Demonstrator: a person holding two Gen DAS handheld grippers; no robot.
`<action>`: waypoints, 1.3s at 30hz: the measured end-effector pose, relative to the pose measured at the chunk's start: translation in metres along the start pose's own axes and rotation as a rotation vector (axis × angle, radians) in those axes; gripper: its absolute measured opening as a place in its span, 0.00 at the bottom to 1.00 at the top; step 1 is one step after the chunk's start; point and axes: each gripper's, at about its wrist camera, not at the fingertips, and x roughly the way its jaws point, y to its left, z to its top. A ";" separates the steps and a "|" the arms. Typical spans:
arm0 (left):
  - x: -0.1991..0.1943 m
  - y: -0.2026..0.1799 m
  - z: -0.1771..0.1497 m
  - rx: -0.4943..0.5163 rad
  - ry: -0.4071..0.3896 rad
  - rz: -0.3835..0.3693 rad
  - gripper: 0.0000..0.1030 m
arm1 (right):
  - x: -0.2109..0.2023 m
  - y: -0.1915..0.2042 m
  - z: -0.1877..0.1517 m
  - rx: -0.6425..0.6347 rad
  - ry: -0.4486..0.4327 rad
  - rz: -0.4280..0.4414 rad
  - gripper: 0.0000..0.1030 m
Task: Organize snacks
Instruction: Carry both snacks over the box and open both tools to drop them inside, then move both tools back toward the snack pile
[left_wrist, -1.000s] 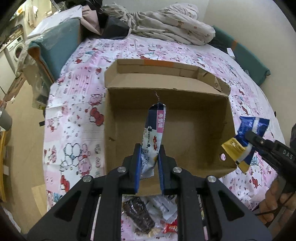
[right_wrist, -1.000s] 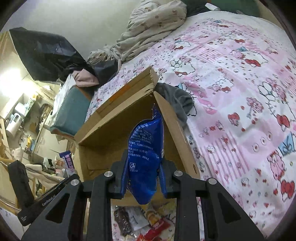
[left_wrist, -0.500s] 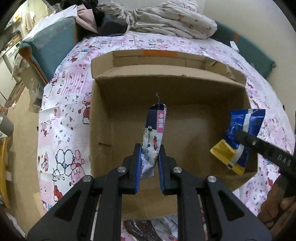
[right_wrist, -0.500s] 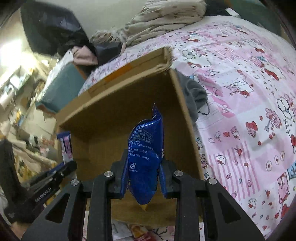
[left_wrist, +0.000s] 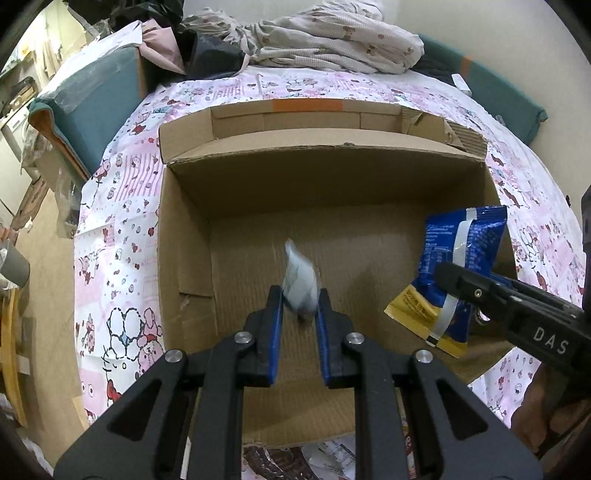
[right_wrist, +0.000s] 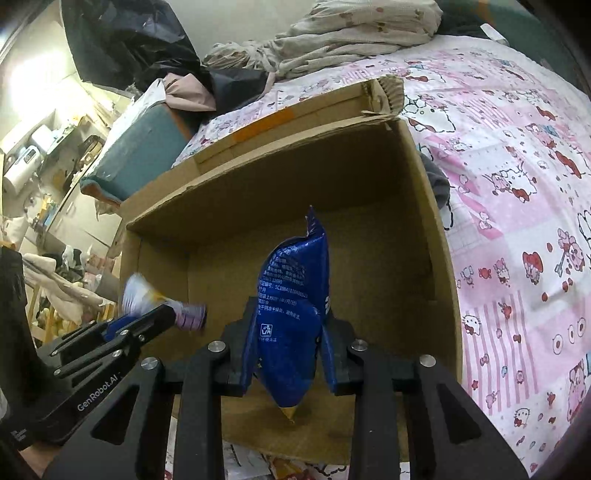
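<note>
An open cardboard box (left_wrist: 325, 147) lies on a pink cartoon-print bedsheet (left_wrist: 118, 229). My left gripper (left_wrist: 298, 291) hovers over the box floor, its pads closed on a small white-and-pink snack packet (left_wrist: 301, 280) that is blurred and tipped over. From the right wrist view that packet (right_wrist: 162, 302) sticks out crosswise at the left gripper's tip (right_wrist: 166, 314). My right gripper (right_wrist: 290, 314) is inside the box at its right side with a blue snack bag (right_wrist: 291, 295) between its pads. Its jaws are opening, and the bag (left_wrist: 465, 240) hangs with its yellow corner downward.
Loose snack packets (left_wrist: 325, 458) lie on the bed in front of the box's near wall. A heap of bedding (left_wrist: 332, 40) and a teal cushion (left_wrist: 92, 110) sit beyond the box. A hand (left_wrist: 535, 406) holds the right gripper.
Both grippers have moved forward and down, from the box's near edge to over its floor. The left packet, upright before, now tips and blurs. The blue bag sits slightly lower in the right jaws.
</note>
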 end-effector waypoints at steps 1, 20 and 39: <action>0.000 0.000 0.000 -0.002 0.001 -0.002 0.14 | -0.001 -0.001 0.000 0.008 -0.002 0.010 0.31; -0.019 0.013 0.002 -0.069 -0.049 -0.020 0.76 | -0.041 -0.001 0.010 0.011 -0.183 -0.027 0.87; -0.078 0.027 -0.022 -0.090 -0.134 0.028 0.76 | -0.099 0.000 -0.026 0.024 -0.180 -0.058 0.88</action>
